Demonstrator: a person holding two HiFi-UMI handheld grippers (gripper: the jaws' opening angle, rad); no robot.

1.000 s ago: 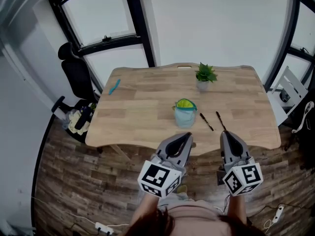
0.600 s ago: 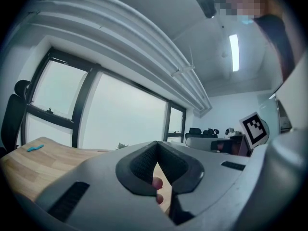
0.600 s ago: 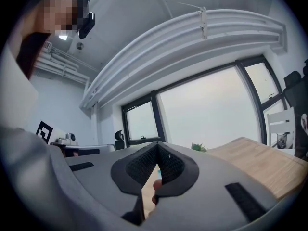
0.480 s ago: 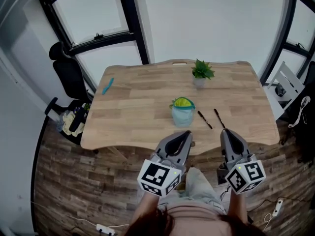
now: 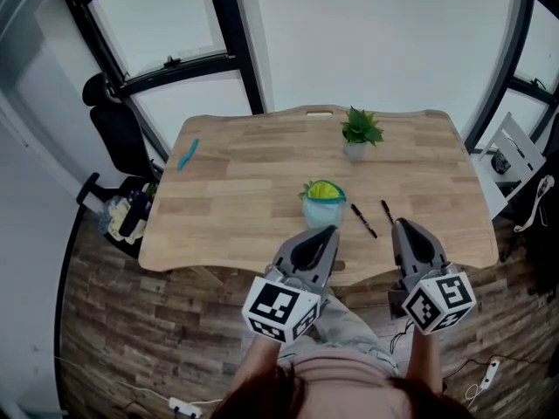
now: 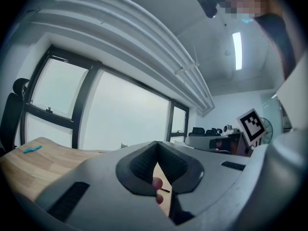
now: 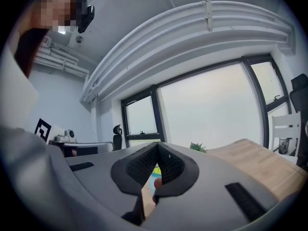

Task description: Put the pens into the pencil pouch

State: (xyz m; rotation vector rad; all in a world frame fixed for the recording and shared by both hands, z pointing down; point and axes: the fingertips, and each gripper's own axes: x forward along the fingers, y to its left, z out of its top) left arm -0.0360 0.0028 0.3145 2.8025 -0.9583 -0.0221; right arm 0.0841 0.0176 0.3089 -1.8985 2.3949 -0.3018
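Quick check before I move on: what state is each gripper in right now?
Left gripper: closed, jaws together, nothing between them.
Right gripper: closed, jaws together, holding nothing.

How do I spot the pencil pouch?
Find the light wooden table under the big window. Near the middle of its front edge stands a pale blue pencil pouch with a yellow-green top. The thin black pens beside it lie flat; it is chunky and upright.

On the table, the pouch sits left of two pens (side by side), plant behind.
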